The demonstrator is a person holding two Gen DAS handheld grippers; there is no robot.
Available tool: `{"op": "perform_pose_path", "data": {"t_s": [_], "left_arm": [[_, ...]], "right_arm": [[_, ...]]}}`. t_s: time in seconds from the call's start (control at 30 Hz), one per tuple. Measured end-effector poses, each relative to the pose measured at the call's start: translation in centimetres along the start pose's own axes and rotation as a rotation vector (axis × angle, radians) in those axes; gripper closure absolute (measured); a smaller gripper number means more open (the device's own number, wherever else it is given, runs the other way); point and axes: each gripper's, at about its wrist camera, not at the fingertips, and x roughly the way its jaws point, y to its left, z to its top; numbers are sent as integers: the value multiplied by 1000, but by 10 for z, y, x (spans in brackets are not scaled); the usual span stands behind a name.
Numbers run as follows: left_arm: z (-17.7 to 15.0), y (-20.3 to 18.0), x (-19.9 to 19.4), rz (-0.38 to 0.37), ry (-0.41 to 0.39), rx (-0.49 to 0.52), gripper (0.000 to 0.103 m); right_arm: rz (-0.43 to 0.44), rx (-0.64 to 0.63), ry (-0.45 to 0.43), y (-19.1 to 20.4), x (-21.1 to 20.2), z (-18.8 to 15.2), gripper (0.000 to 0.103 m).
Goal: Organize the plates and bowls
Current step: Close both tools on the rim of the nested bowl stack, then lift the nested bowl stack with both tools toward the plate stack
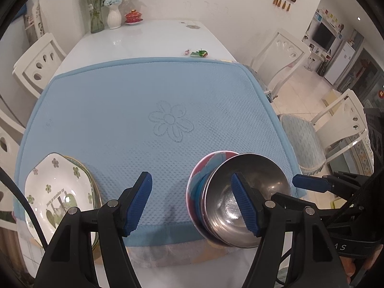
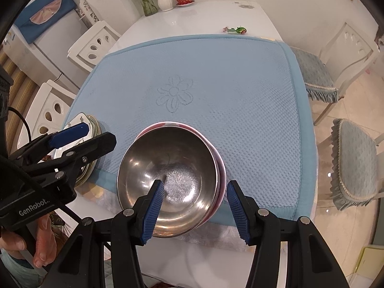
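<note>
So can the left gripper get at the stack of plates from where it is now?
Probably yes. The left gripper is open and holds nothing, and the stack of plates sits uncovered just to its left on the blue mat; nothing lies between them.

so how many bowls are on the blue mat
2, nested together at the mat's near edge: a steel bowl sits inside a pink and blue bowl. More could be hidden beneath them.

left wrist: steeply down, close over mat (image 1: 168,100) | right wrist: same, from right | shared: bowl (image 2: 168,168), mat
</note>
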Motion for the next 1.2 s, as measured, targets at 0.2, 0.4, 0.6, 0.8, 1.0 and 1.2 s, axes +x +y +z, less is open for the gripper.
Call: {"op": "perform_pose_path", "data": {"t_s": [0.2, 0.4, 0.6, 0.8, 1.0, 1.2], "left_arm": [[0, -1, 4, -6, 13, 11, 36], [-1, 6, 9, -72, 46, -26, 36], [-5, 17, 19, -157, 96, -92, 36], [-15, 13, 35, -186, 155, -88, 36], [-23, 21, 48, -199, 184, -150, 36], [-31, 37, 68, -233, 232, -233, 36]], "right_arm": [[6, 12, 5, -3, 1, 0, 51], [20, 29, 7, -5, 1, 0, 51], [18, 50, -18, -9, -3, 0, 50], [86, 105, 11, -20, 8, -1, 50], [126, 170, 27, -35, 26, -3, 50], [125, 168, 74, -48, 54, -1, 50]]}}
